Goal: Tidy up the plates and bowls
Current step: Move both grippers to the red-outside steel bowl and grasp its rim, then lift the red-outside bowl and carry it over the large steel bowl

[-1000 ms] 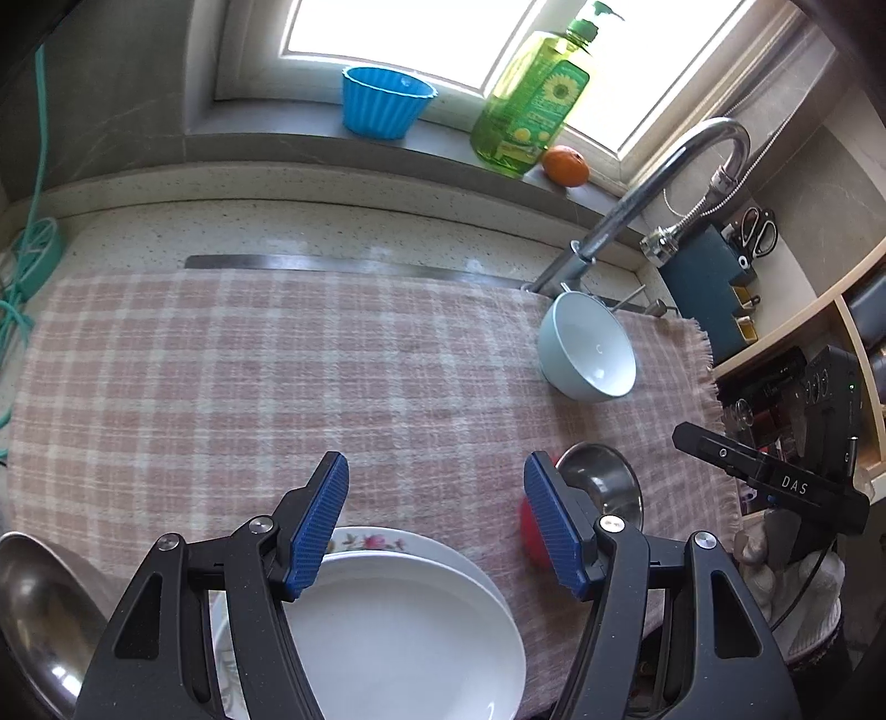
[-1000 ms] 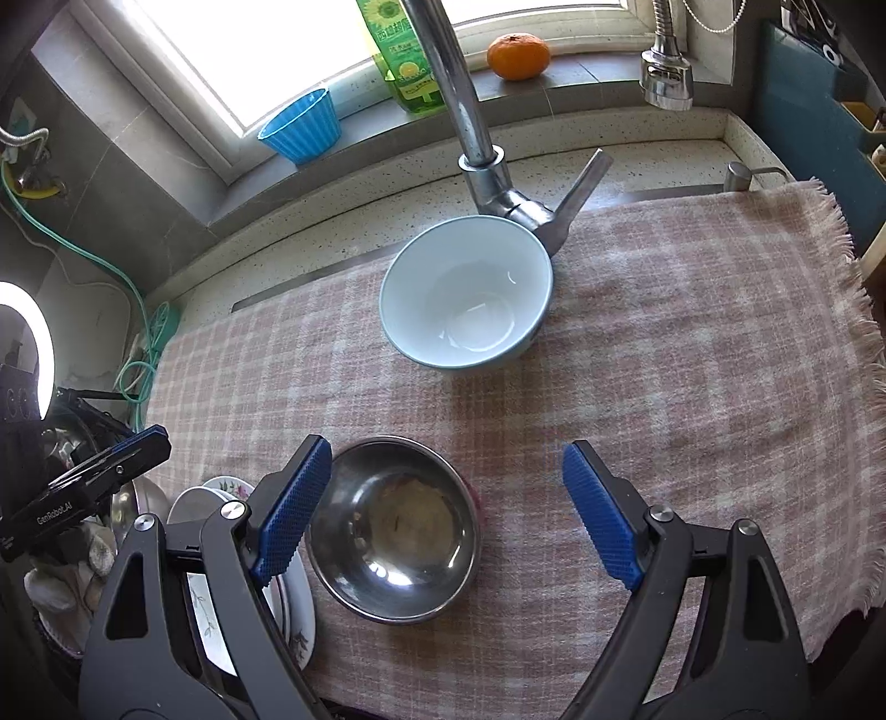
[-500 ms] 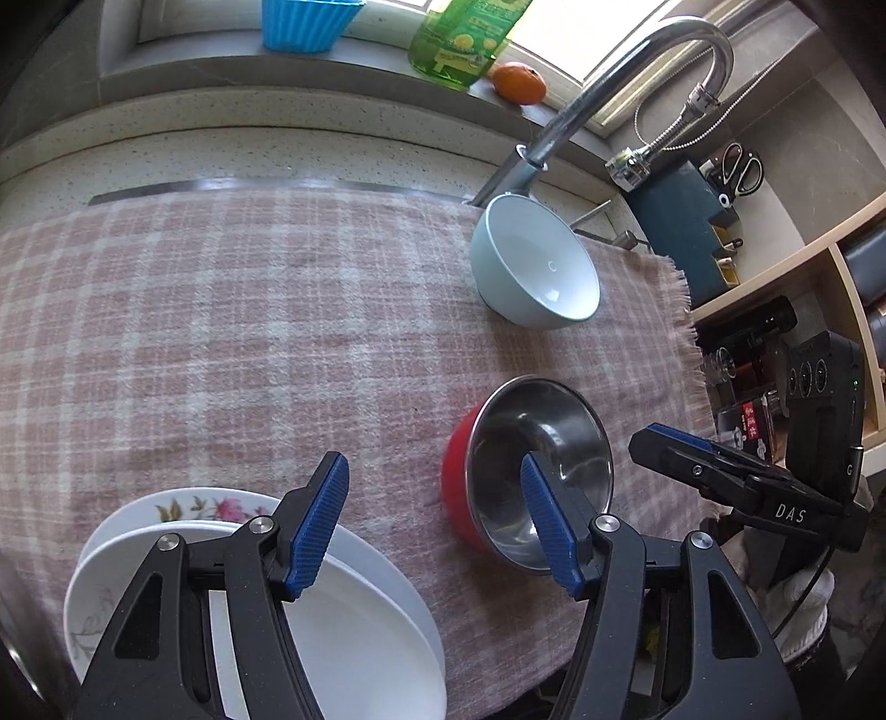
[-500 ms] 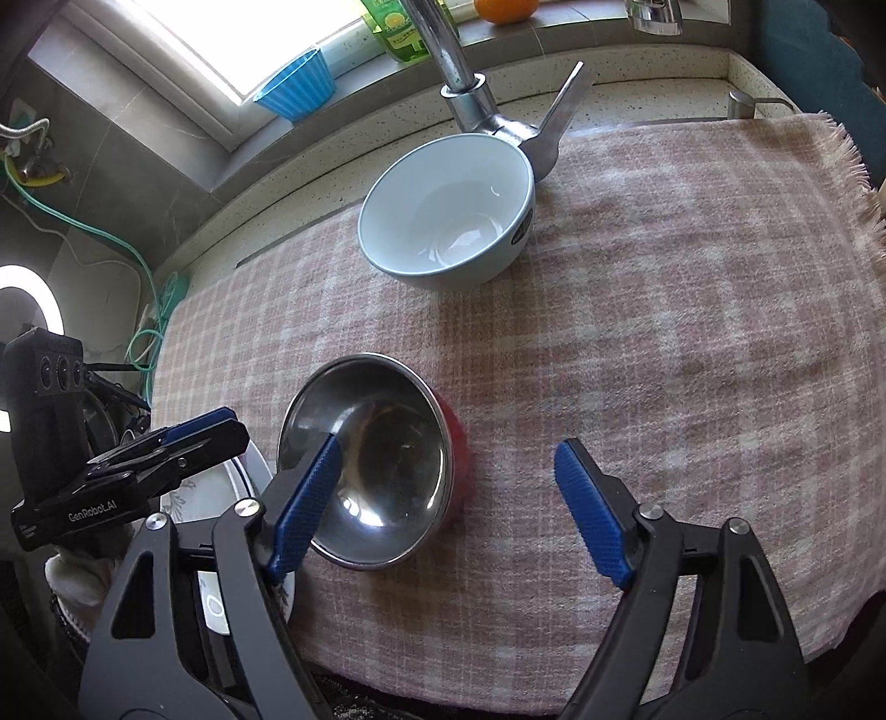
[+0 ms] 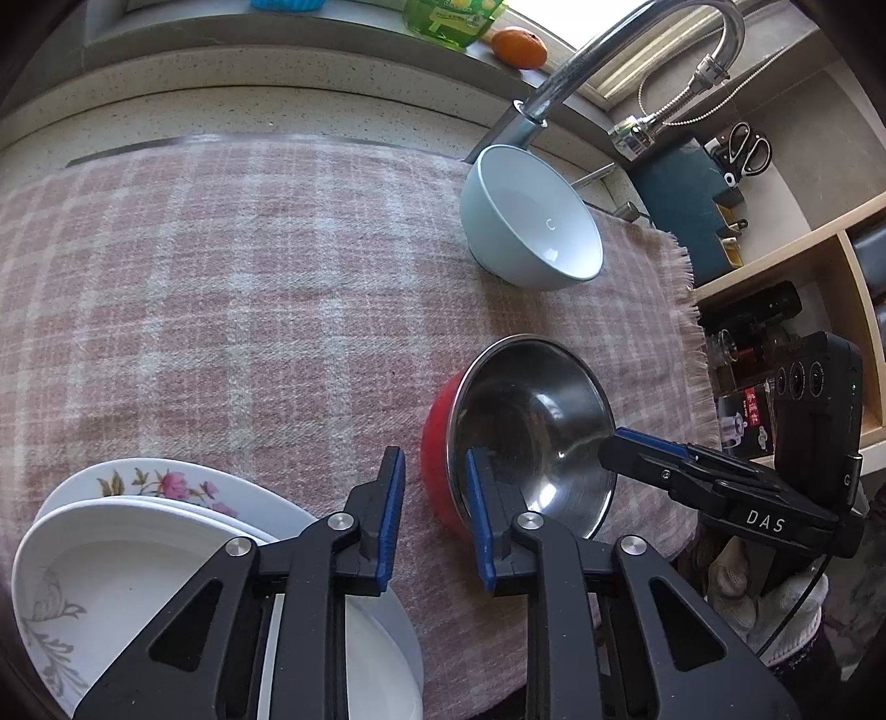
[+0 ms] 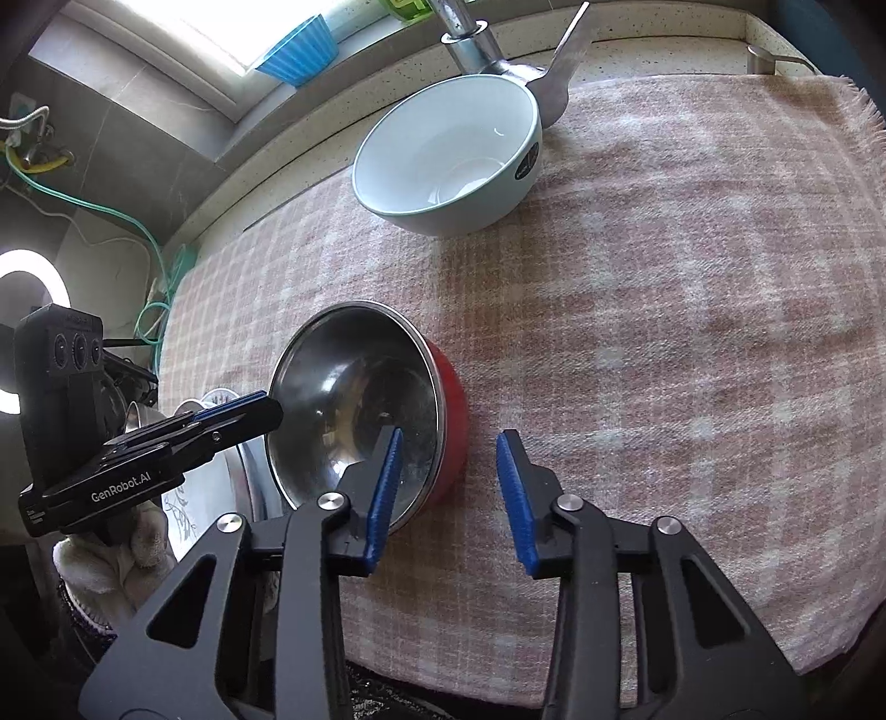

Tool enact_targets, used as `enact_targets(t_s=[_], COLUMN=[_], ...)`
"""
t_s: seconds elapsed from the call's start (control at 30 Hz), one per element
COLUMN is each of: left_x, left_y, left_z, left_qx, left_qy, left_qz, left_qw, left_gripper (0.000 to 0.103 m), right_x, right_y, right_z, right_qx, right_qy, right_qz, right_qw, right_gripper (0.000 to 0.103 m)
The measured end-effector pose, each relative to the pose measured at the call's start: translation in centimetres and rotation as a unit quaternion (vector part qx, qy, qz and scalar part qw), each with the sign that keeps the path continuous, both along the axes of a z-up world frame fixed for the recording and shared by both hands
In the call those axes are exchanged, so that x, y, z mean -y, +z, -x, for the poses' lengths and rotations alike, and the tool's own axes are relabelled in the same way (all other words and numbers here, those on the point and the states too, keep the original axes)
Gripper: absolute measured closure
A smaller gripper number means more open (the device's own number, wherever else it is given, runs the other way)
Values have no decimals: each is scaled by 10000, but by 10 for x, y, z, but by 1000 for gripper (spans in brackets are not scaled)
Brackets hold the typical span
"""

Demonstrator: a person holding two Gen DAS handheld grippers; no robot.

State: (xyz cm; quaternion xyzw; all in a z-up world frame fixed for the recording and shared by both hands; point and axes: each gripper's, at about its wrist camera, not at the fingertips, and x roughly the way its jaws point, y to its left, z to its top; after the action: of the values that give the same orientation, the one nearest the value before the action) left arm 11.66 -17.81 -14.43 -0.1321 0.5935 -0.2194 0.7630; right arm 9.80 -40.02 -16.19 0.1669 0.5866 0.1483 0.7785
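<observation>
A red bowl with a steel inside (image 5: 531,421) sits on the pink checked cloth (image 5: 221,277). My left gripper (image 5: 433,454) straddles its left rim, one finger inside and one outside. Its jaws are closing, and a thin strip of cloth shows between the outer pad and the red wall. My right gripper (image 6: 448,435) straddles the opposite rim of the same bowl (image 6: 354,399). Its jaws are closing too, with the outer pad clear of the wall. A pale bowl (image 5: 537,221) stands by the tap. Stacked white plates (image 5: 138,554) lie at the lower left on a flowered plate (image 5: 166,487).
The tap (image 5: 554,83) arches over the pale bowl (image 6: 448,149). An orange (image 5: 519,47) and a blue cup (image 6: 299,50) sit on the window sill. A dark holder with scissors (image 5: 692,210) and wooden shelves stand on the right. A gloved hand (image 6: 105,559) holds the left gripper.
Both grippers came down onto the red bowl and narrowed their jaws around its rim. The left one swung over from above the plates to the bowl.
</observation>
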Motion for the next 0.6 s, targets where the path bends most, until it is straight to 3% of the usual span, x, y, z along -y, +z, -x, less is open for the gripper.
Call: enact_targets(t_s=[0.27,0.6], left_x=[3,4], left_y=[-4,4], left_z=[0,3], left_qx=[-106,-10], left_qy=[-52,-80], left_qz=[76,68], left_qw=[9999,9999], left_gripper=[92,94], right_x=[-4,-15], right_y=[-9,-4], right_z=[-4,-3], right_qx=[-163,-123], right_qy=[41,184], right_qz=[-165,57], right_qw=[9997,9997], right_gripper=[89,89])
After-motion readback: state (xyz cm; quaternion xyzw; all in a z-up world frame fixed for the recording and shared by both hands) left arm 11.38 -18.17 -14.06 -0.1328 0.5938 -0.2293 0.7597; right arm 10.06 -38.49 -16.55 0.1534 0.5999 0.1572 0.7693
